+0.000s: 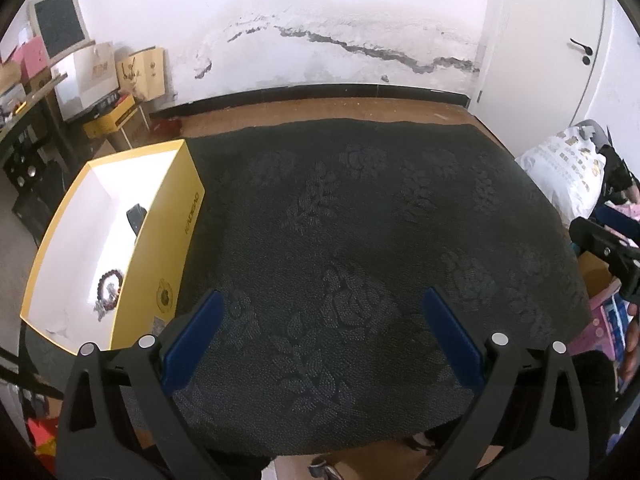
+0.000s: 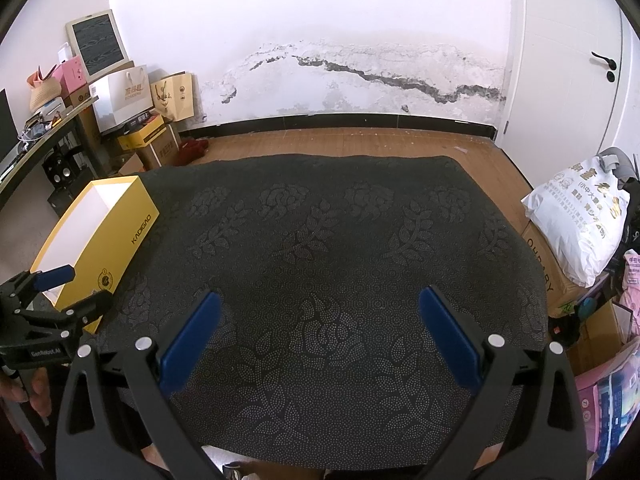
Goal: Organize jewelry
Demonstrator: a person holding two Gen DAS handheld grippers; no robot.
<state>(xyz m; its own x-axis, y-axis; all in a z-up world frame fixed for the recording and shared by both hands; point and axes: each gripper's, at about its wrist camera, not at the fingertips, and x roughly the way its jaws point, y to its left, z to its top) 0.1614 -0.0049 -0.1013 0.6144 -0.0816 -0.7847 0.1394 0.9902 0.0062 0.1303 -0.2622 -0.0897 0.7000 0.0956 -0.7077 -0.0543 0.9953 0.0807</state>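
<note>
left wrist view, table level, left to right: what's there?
Yellow box with a beaded bracelet inside → left tongs, open over the dark floral cloth → right tongs at the far right edge.

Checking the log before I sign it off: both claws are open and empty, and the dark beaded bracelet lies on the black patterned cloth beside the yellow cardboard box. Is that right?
Not quite. The dark beaded bracelet lies inside the yellow cardboard box, on its white floor, not on the black patterned cloth; the left wrist view shows it. The left claw and right claw are indeed open and empty.
</note>
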